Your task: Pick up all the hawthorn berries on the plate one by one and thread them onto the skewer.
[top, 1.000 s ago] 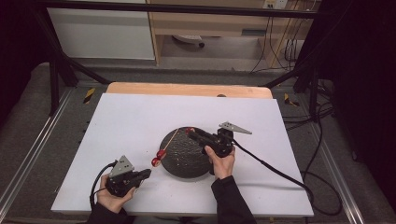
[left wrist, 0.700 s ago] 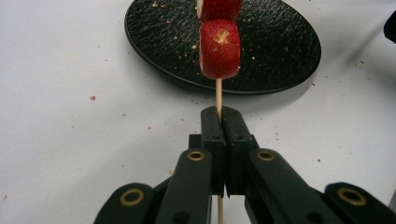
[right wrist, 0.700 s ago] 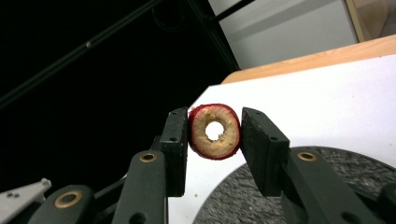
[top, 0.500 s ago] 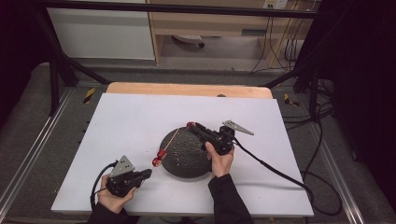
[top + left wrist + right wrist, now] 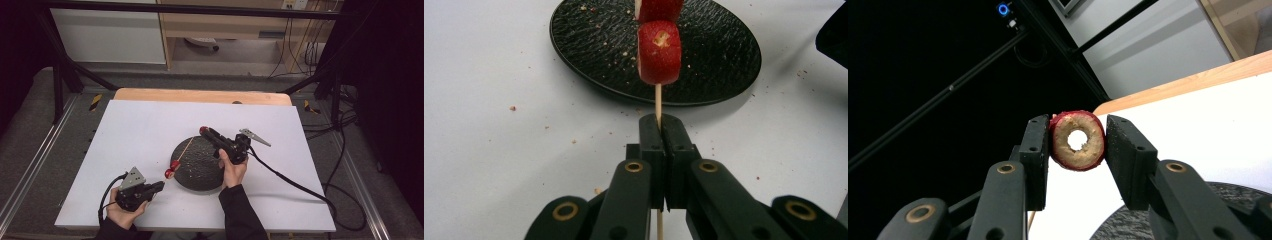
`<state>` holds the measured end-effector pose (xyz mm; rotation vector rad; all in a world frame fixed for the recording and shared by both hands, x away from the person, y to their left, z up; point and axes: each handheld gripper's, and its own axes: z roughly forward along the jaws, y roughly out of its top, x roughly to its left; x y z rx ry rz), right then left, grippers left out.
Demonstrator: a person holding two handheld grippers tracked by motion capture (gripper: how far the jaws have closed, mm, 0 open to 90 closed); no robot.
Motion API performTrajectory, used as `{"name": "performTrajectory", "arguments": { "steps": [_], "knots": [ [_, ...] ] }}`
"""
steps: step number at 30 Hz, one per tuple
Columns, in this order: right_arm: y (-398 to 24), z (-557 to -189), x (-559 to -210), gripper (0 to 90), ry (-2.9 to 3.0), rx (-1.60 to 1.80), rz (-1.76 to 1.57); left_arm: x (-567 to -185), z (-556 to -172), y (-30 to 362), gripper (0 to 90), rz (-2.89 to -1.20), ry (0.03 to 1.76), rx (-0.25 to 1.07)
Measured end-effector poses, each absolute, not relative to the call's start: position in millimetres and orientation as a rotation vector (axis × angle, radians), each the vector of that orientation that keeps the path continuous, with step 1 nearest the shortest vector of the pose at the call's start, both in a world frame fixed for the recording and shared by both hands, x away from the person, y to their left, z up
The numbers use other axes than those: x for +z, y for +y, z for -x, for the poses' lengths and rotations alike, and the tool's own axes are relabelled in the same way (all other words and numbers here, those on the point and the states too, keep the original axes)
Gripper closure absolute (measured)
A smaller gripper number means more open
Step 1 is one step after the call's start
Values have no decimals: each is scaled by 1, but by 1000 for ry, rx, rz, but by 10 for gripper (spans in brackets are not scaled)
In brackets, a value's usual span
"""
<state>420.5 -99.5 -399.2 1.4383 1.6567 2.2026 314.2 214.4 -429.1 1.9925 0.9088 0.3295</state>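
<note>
Left gripper (image 5: 659, 131) pinches the skewer (image 5: 657, 102) just off the plate (image 5: 197, 162); right gripper (image 5: 1077, 141) clamps a cored fruit ring (image 5: 1077, 140) above the plate's far rim; fruit's probably soft and light, so grip its sides gently; the stick looks thin, snappable.

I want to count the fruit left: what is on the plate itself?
Crumbs lie scattered on the black plate. The skewer with red pieces hangs over its near rim; what lies under them is hidden.
</note>
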Motion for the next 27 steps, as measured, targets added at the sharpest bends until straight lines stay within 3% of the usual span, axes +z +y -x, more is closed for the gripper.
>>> {"name": "performTrajectory", "arguments": {
  "steps": [27],
  "knots": [
    [-82, -421, -402, 632, 1529, 2337, -1462, -429, -312, 207, 885, -1941, 926, 299]
  ]
}}
